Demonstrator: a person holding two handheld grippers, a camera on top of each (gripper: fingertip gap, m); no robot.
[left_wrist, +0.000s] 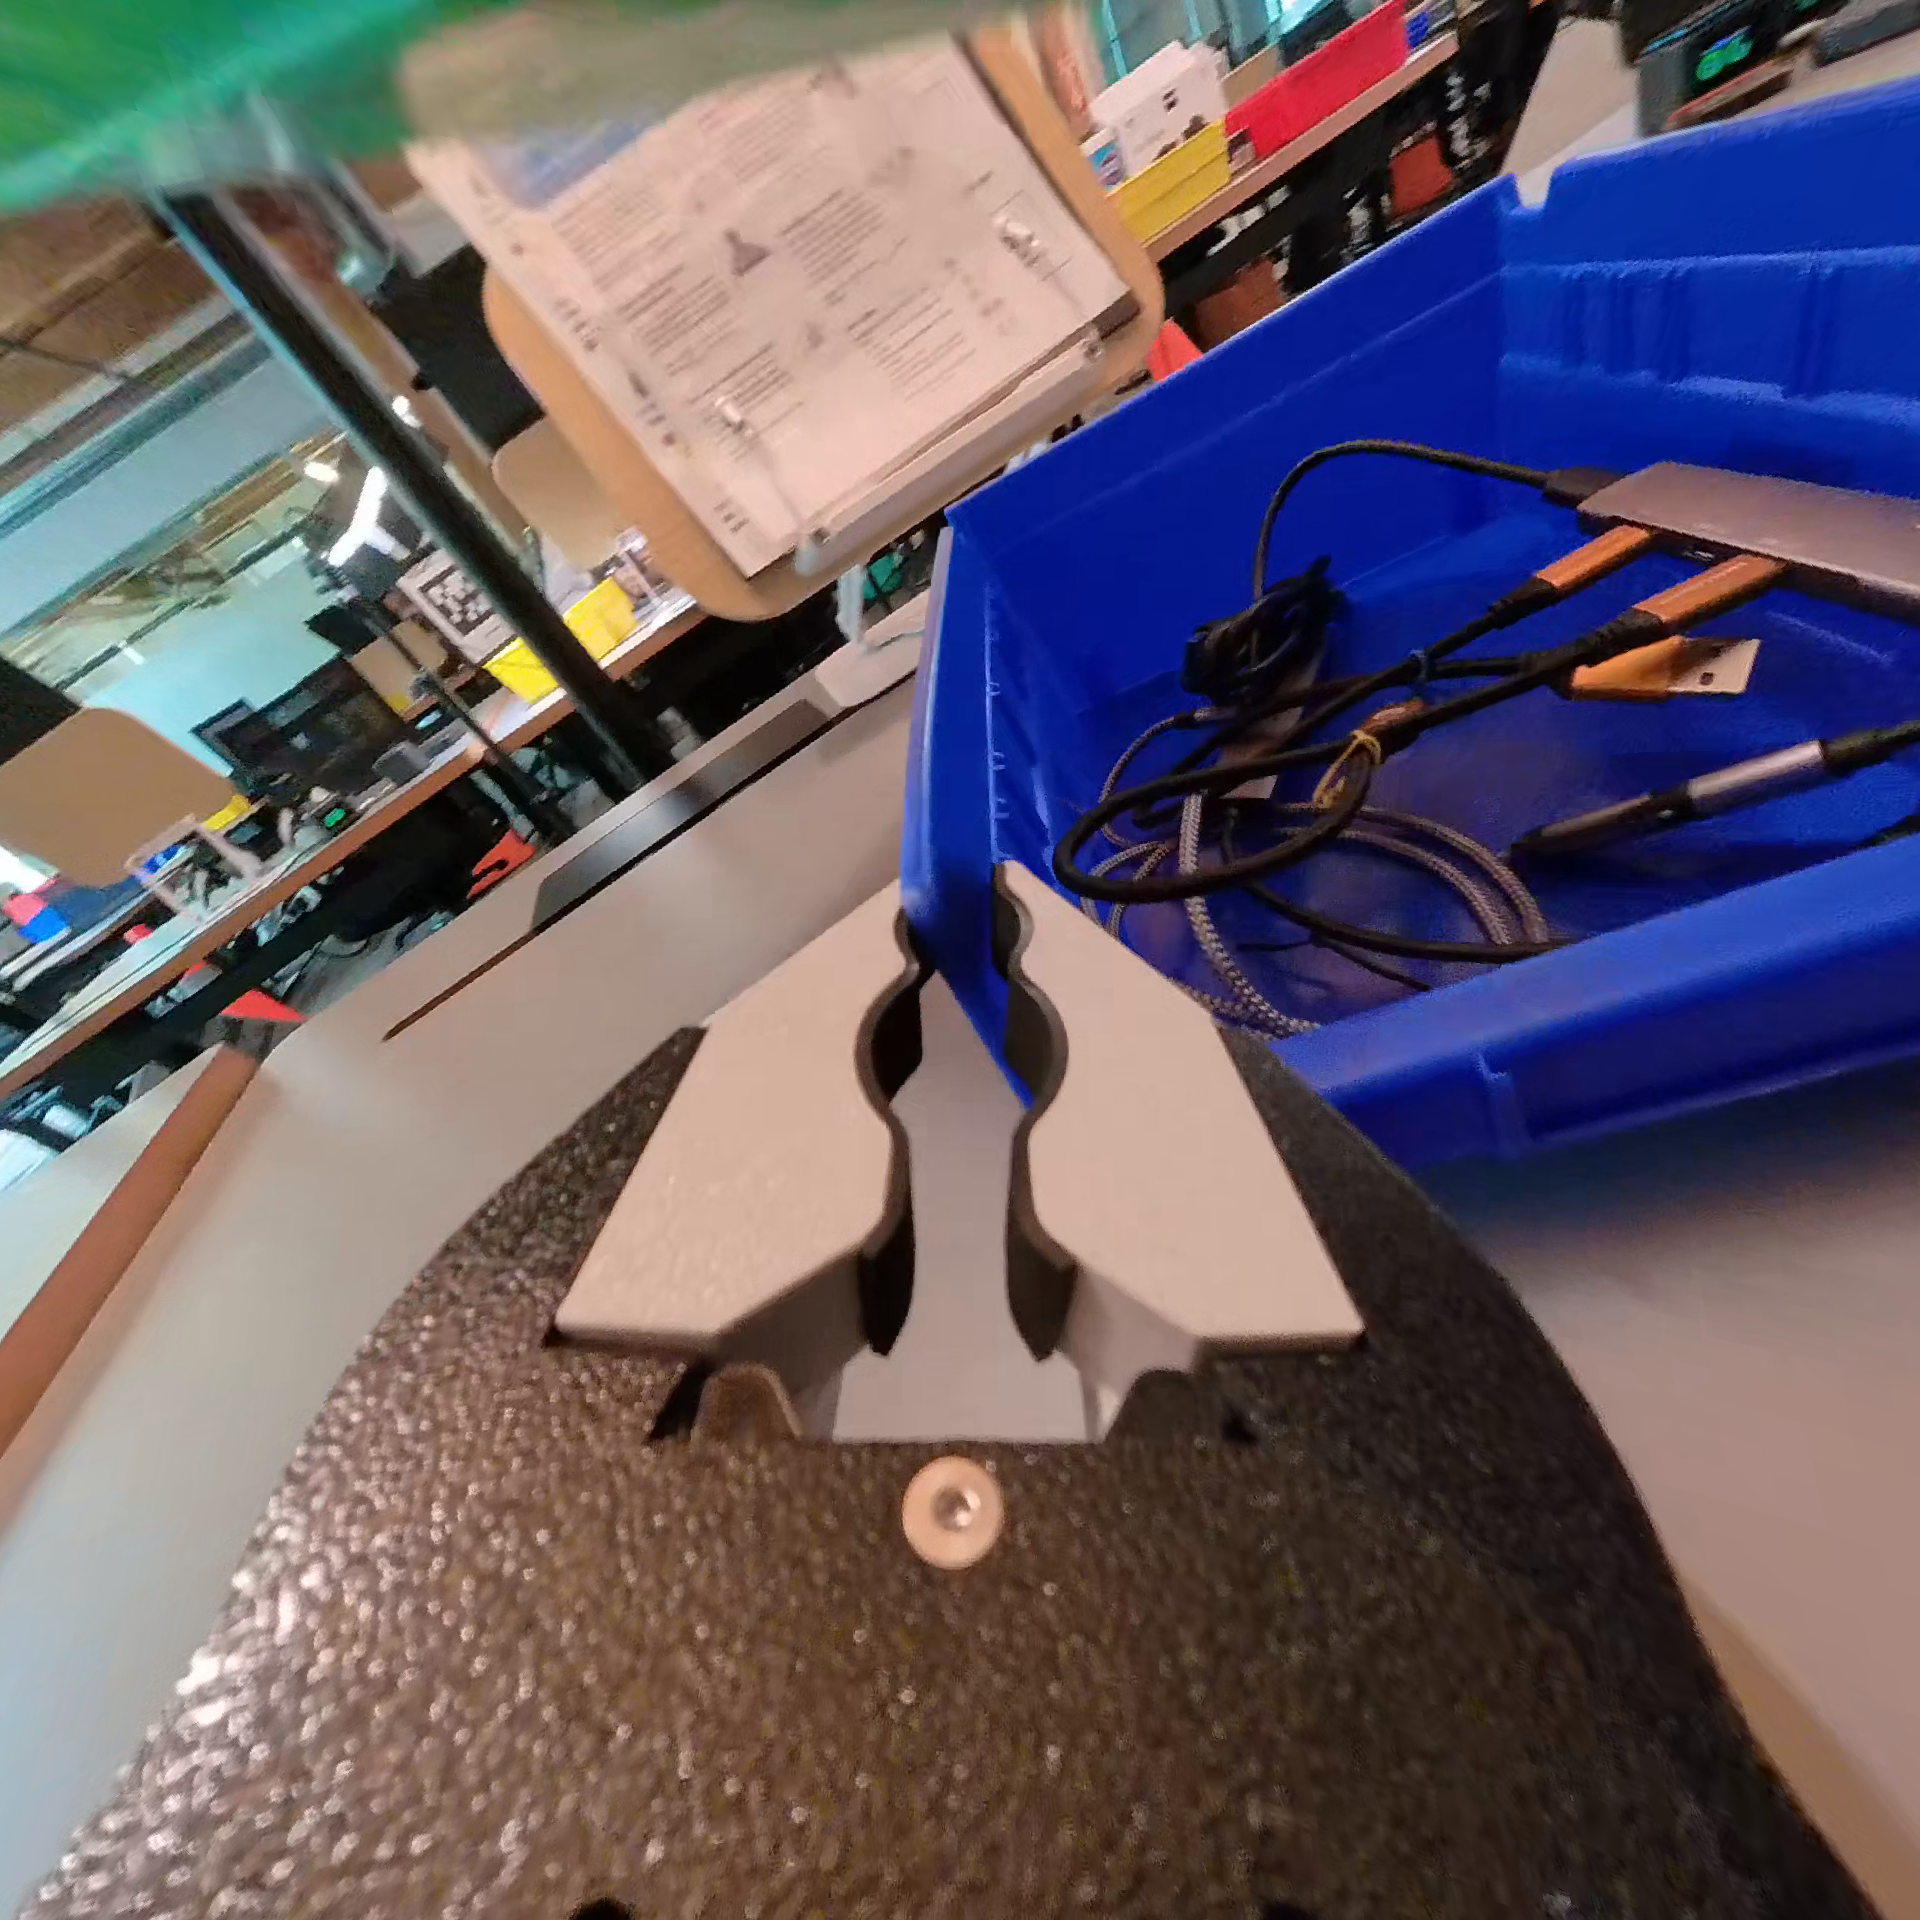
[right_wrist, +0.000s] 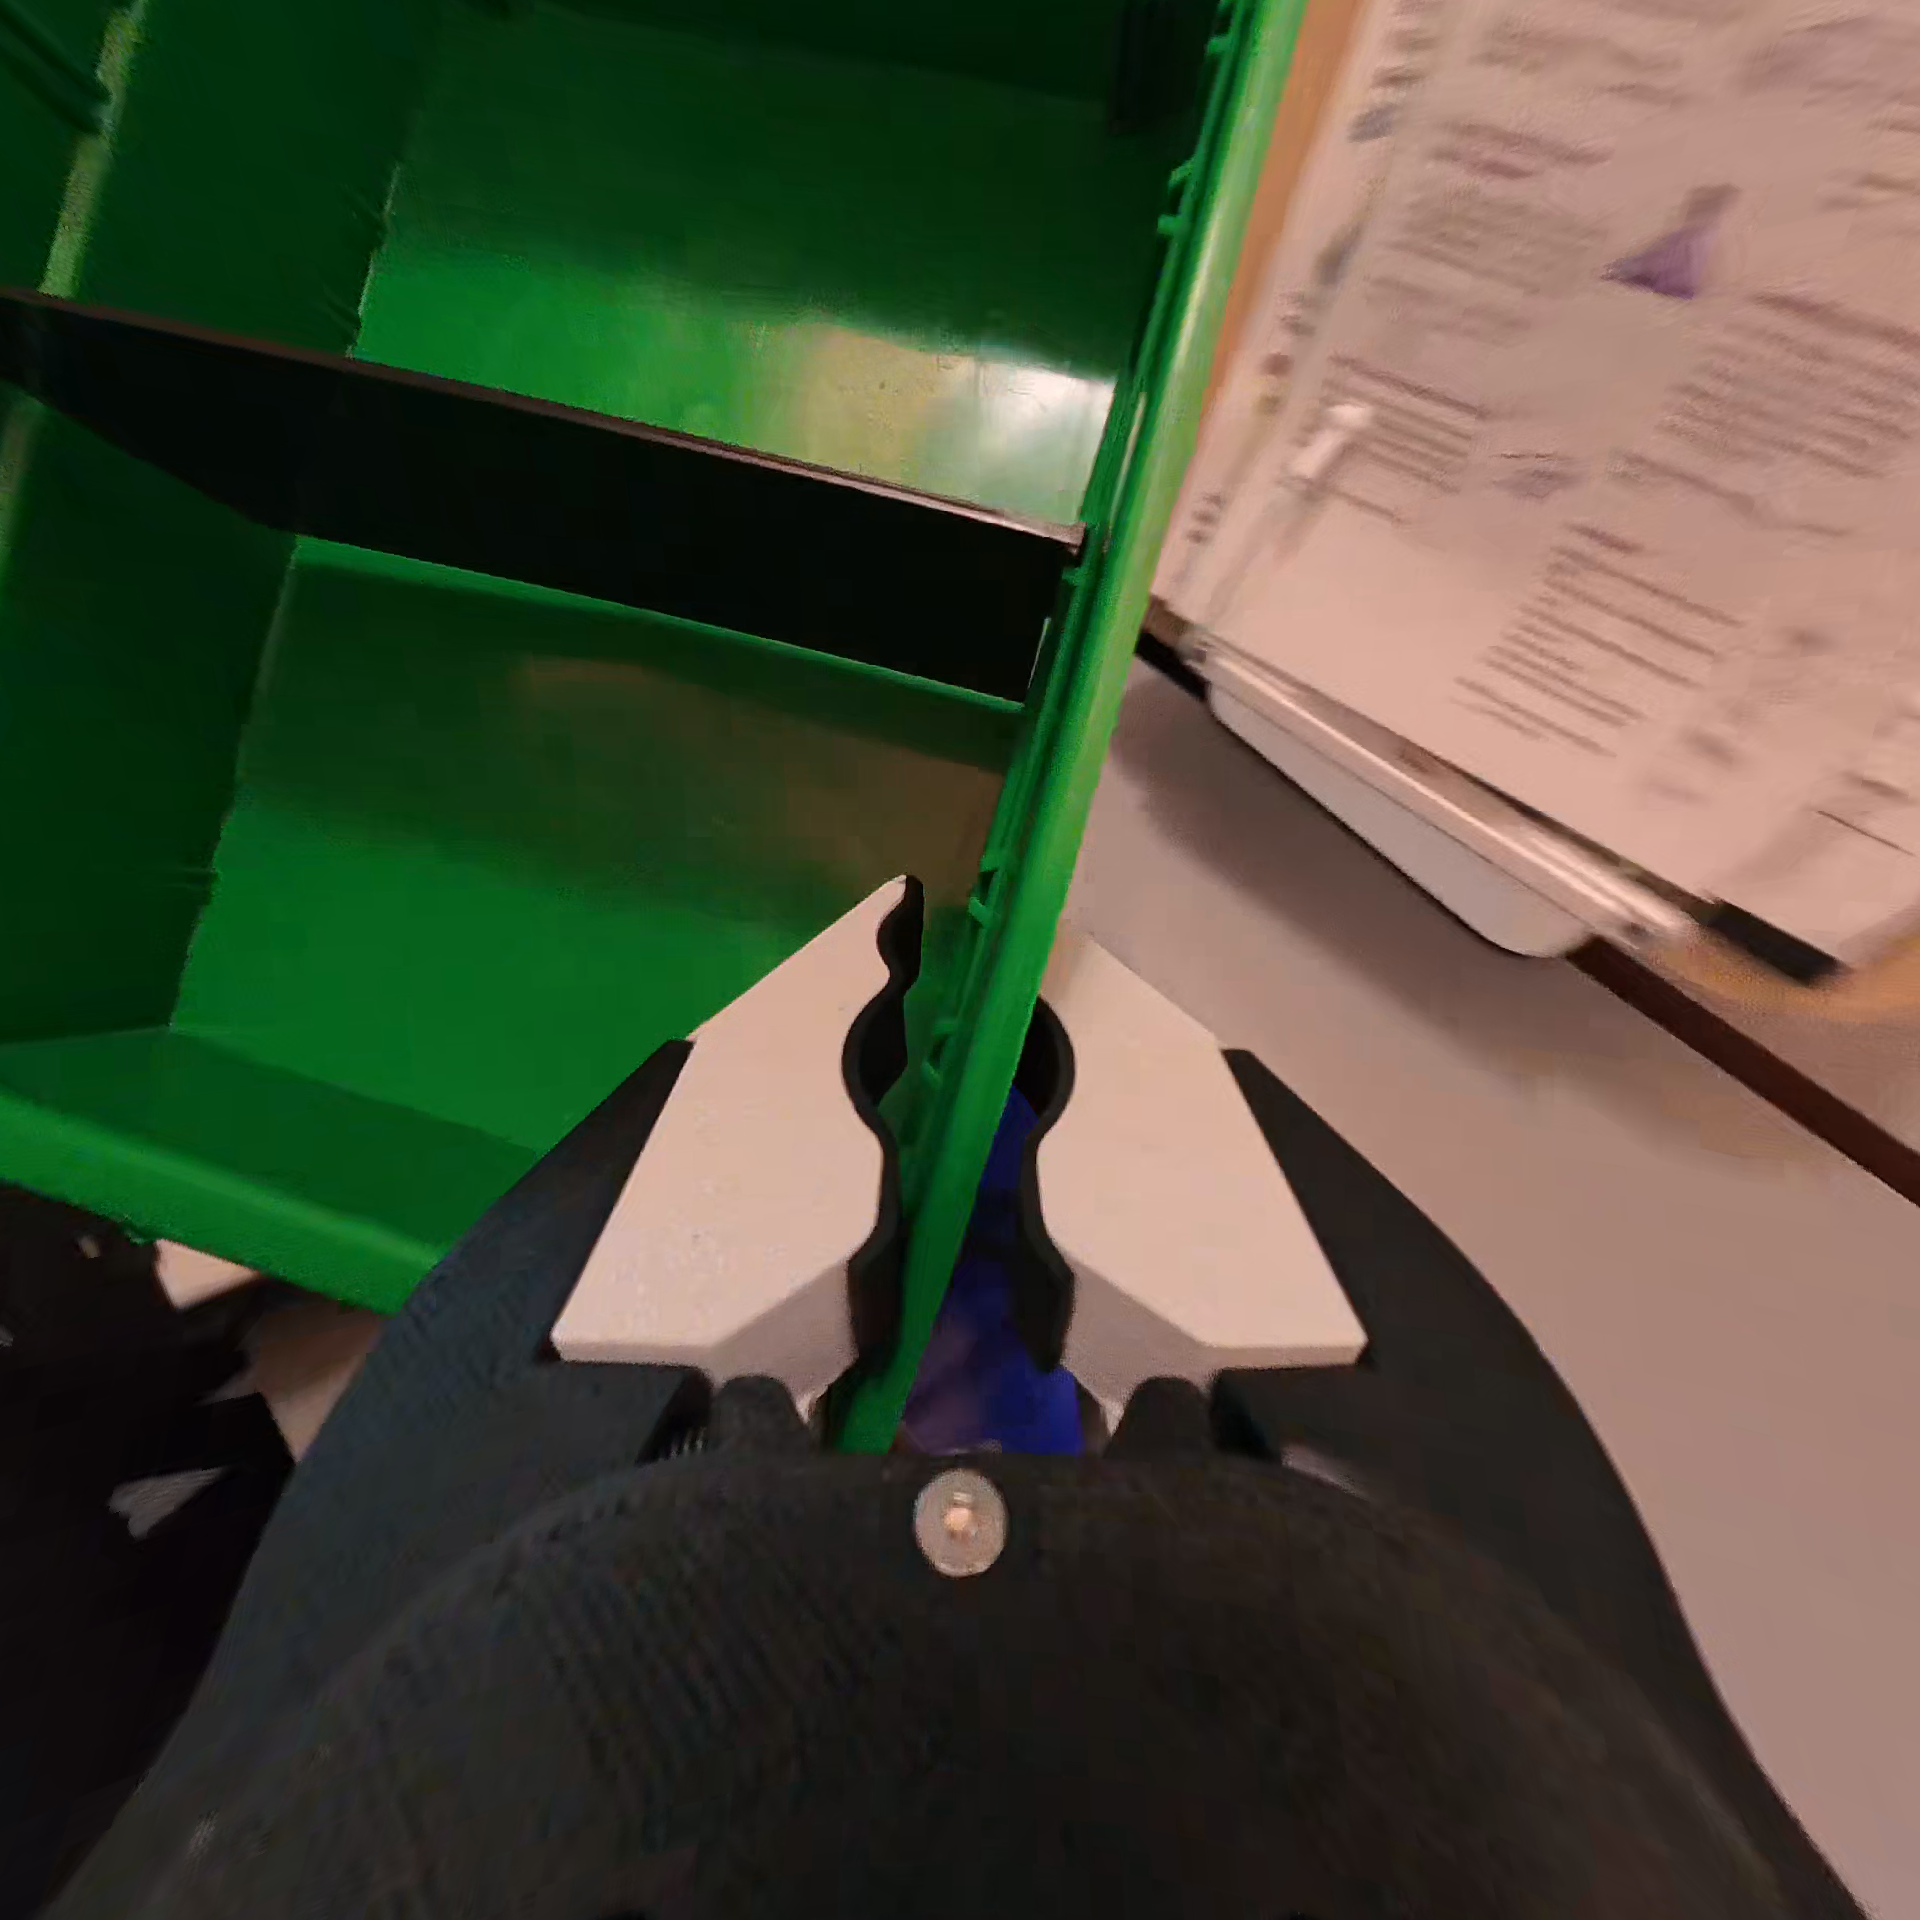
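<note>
The right gripper (right_wrist: 961, 940) is clamping the side wall of a green bin (right_wrist: 1049, 831), one finger inside and one outside. A black divider (right_wrist: 582, 520) is crossing the bin's interior. To the right, a blurred printed sheet (right_wrist: 1621, 436) is standing over the pale table (right_wrist: 1351, 1122).

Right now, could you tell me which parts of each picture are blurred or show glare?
Left wrist view: the paper sheet and green bin are smeared; the blue bin is sharper. Right wrist view: the paper smears; glare sits on the green bin's floor.
</note>
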